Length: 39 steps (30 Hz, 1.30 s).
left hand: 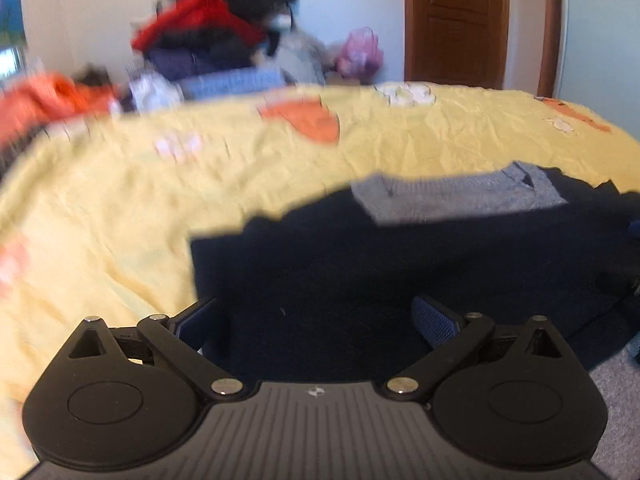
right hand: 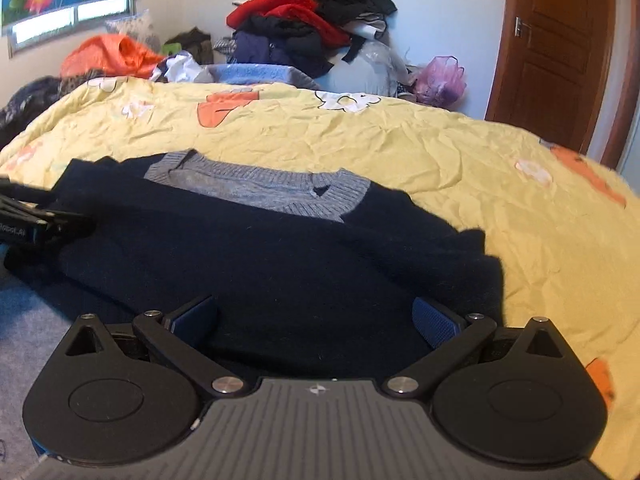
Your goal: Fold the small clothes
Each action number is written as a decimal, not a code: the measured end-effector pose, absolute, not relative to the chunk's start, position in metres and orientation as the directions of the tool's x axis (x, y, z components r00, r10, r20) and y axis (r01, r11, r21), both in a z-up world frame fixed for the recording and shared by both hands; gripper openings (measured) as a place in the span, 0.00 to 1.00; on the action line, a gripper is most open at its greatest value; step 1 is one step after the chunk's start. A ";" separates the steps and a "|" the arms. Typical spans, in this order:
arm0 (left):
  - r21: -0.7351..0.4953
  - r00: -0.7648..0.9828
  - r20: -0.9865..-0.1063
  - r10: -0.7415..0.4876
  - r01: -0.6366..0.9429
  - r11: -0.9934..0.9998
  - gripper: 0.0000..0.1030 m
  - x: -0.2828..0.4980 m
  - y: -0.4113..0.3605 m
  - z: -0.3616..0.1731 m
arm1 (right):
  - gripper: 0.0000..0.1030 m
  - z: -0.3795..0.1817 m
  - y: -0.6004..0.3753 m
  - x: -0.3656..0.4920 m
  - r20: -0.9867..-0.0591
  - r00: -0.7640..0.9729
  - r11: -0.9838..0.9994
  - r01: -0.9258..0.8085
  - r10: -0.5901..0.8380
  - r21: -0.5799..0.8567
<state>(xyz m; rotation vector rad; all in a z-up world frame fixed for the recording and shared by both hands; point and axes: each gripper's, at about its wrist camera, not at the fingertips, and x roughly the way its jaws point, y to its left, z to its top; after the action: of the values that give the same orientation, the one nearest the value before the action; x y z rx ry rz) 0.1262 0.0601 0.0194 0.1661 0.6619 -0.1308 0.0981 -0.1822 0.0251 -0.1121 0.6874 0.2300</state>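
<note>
While both grippers, left gripper (left hand: pixel 316 320) and right gripper (right hand: pixel 316 320), hung with fingers apart over the near hem of the dark sweater (right hand: pixel 260 264) on the bed (right hand: pixel 460 152), the fold seemed not yet begun, so each would next need to close on that hem.

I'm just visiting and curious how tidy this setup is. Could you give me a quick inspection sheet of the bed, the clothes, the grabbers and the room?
Surface: wrinkled yellow bedspread with orange and white shapes.
Job's things: dark sweater lying flat, gray collar at the far end.
Clutter: clothes pile, orange cloth, pink bag behind the bed.
Grippers: left gripper and right gripper both open over the sweater, holding nothing.
Cables: nothing seen.
Surroundings: brown door, window, white wall.
</note>
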 end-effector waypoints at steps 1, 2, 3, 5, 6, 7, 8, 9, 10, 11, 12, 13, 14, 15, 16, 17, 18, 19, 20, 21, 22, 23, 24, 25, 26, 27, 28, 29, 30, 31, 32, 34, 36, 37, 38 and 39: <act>0.123 0.810 -0.578 -0.095 0.202 0.972 0.98 0.121 0.057 0.026 | 0.97 0.033 -0.182 0.094 -0.616 0.761 0.966 -0.259 0.203 -0.001; 0.122 0.824 -0.552 -0.130 0.234 0.965 0.99 0.119 0.052 0.031 | 0.98 0.042 -0.184 0.092 -0.579 0.777 0.959 -0.282 0.246 0.028; 0.118 0.823 -0.546 -0.157 0.262 0.958 0.99 0.121 0.046 0.034 | 0.99 0.048 -0.183 0.094 -0.548 0.791 0.953 -0.299 0.272 0.043; 0.127 0.800 -0.572 -0.183 0.307 0.943 0.99 0.139 0.029 0.031 | 0.99 0.053 -0.178 0.115 -0.552 0.783 0.950 -0.305 0.286 0.060; 0.138 0.788 -0.589 -0.179 0.317 0.938 0.99 0.150 0.020 0.027 | 0.99 0.050 -0.175 0.132 -0.576 0.764 0.949 -0.307 0.292 0.075; 0.147 0.776 -0.608 -0.169 0.319 0.936 0.99 0.162 0.013 0.021 | 0.97 0.046 -0.172 0.150 -0.600 0.742 0.948 -0.304 0.297 0.093; 0.148 0.763 -0.624 -0.167 0.325 0.934 0.99 0.174 0.007 0.017 | 0.95 0.041 -0.171 0.167 -0.624 0.721 0.948 -0.298 0.301 0.113; 0.144 0.752 -0.637 -0.170 0.333 0.932 0.99 0.184 0.003 0.012 | 0.92 0.036 -0.170 0.180 -0.643 0.703 0.948 -0.293 0.304 0.127; 0.141 0.742 -0.650 -0.166 0.332 0.933 1.00 0.193 0.000 0.007 | 0.93 0.032 -0.168 0.191 -0.655 0.690 0.946 -0.295 0.307 0.133; 0.119 0.728 -0.664 -0.169 0.326 0.938 1.00 0.202 0.002 0.003 | 0.94 0.027 -0.167 0.197 -0.666 0.680 0.946 -0.297 0.306 0.131; 0.057 0.708 -0.678 -0.197 0.318 0.946 1.00 0.211 0.009 0.001 | 0.99 0.022 -0.167 0.203 -0.684 0.668 0.949 -0.291 0.292 0.122; -0.008 0.682 -0.698 -0.217 0.296 0.955 1.00 0.221 0.016 0.000 | 1.00 0.018 -0.169 0.204 -0.671 0.689 0.954 -0.284 0.273 0.097; 0.002 0.692 -0.698 -0.188 0.264 0.965 1.00 0.227 0.020 -0.001 | 1.00 0.016 -0.172 0.207 -0.673 0.698 0.960 -0.272 0.244 0.066; 0.014 0.703 -0.691 -0.169 0.247 0.969 1.00 0.229 0.021 -0.003 | 1.00 0.015 -0.174 0.210 -0.676 0.706 0.966 -0.254 0.212 0.037; 0.018 0.708 -0.686 -0.167 0.245 0.969 1.00 0.229 0.022 -0.005 | 1.00 0.013 -0.176 0.212 -0.672 0.712 0.969 -0.244 0.201 0.031; 0.020 0.709 -0.686 -0.165 0.245 0.969 1.00 0.229 0.022 -0.005 | 1.00 0.013 -0.177 0.214 -0.671 0.715 0.970 -0.239 0.197 0.030; 0.024 0.710 -0.686 -0.160 0.241 0.970 1.00 0.228 0.021 -0.005 | 1.00 0.012 -0.174 0.214 -0.673 0.716 0.971 -0.240 0.185 0.011; 0.029 0.714 -0.684 -0.152 0.235 0.971 1.00 0.226 0.021 -0.005 | 1.00 0.011 -0.172 0.213 -0.674 0.717 0.970 -0.242 0.176 -0.004; 0.035 0.717 -0.683 -0.137 0.220 0.975 1.00 0.225 0.020 -0.004 | 1.00 0.011 -0.173 0.213 -0.674 0.717 0.971 -0.241 0.177 -0.001; 0.044 0.722 -0.683 -0.110 0.192 0.980 1.00 0.221 0.020 -0.003 | 1.00 0.011 -0.174 0.211 -0.671 0.720 0.971 -0.240 0.179 0.002; 0.055 0.725 -0.684 -0.078 0.159 0.986 1.00 0.215 0.020 0.001 | 0.98 0.013 -0.175 0.208 -0.666 0.725 0.972 -0.235 0.175 0.000; 0.052 0.730 -0.680 -0.065 0.137 0.989 1.00 0.204 0.023 0.006 | 0.97 0.015 -0.175 0.202 -0.659 0.736 0.977 -0.214 0.154 -0.010; 0.034 0.740 -0.668 -0.081 0.139 0.990 1.00 0.187 0.026 0.012 | 0.97 0.020 -0.175 0.190 -0.649 0.749 0.982 -0.188 0.133 -0.015; 0.015 0.749 -0.655 -0.105 0.152 0.988 1.00 0.169 0.030 0.017 | 0.98 0.025 -0.178 0.173 -0.635 0.758 0.982 -0.188 0.147 0.004; 0.003 0.755 -0.644 -0.124 0.165 0.986 1.00 0.149 0.032 0.020 | 0.99 0.029 -0.181 0.156 -0.619 0.763 0.977 -0.212 0.187 0.033; -0.007 0.755 -0.640 -0.143 0.180 0.984 1.00 0.131 0.034 0.020 | 1.00 0.032 -0.183 0.136 -0.602 0.769 0.971 -0.232 0.215 0.051; -0.008 0.748 -0.645 -0.158 0.200 0.980 1.00 0.118 0.033 0.018 | 1.00 0.031 -0.184 0.117 -0.593 0.772 0.968 -0.246 0.227 0.051; 0.009 0.737 -0.657 -0.156 0.215 0.977 1.00 0.108 0.032 0.011 | 1.00 0.028 -0.184 0.103 -0.599 0.767 0.965 -0.258 0.229 0.038; 0.035 0.743 -0.652 -0.149 0.226 0.974 1.00 0.100 0.031 0.005 | 1.00 0.023 -0.183 0.092 -0.607 0.763 0.963 -0.270 0.223 0.014; 0.041 0.765 -0.626 -0.150 0.224 0.974 1.00 0.091 0.034 0.003 | 1.00 0.017 -0.181 0.082 -0.600 0.772 0.958 -0.285 0.209 -0.033; 0.041 0.762 -0.632 -0.142 0.216 0.976 1.00 0.088 0.037 0.004 | 1.00 0.016 -0.179 0.078 -0.601 0.776 0.954 -0.292 0.194 -0.069; 0.043 0.743 -0.658 -0.124 0.201 0.979 1.00 0.080 0.041 0.009 | 0.99 0.024 -0.179 0.074 -0.610 0.776 0.964 -0.255 0.163 -0.068; 0.087 0.736 -0.669 -0.102 0.214 0.973 1.00 0.060 0.043 0.005 | 1.00 0.031 -0.179 0.061 -0.619 0.768 0.968 -0.248 0.165 -0.050; 0.106 0.736 -0.670 -0.099 0.226 0.968 1.00 0.046 0.045 0.002 | 1.00 0.034 -0.178 0.050 -0.618 0.764 0.962 -0.270 0.187 -0.043; 0.108 0.752 -0.650 -0.107 0.231 0.967 1.00 0.030 0.048 0.000 | 1.00 0.035 -0.177 0.038 -0.616 0.761 0.956 -0.290 0.202 -0.044; 0.117 0.760 -0.641 -0.105 0.232 0.966 1.00 0.013 0.051 -0.001 | 1.00 0.035 -0.175 0.024 -0.615 0.761 0.953 -0.300 0.206 -0.052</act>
<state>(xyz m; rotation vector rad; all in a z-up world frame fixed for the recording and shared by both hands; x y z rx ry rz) 0.0135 0.0511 -0.0010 0.1939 0.6841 -0.1846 0.0244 -0.1748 0.0348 -0.1506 0.6499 0.2767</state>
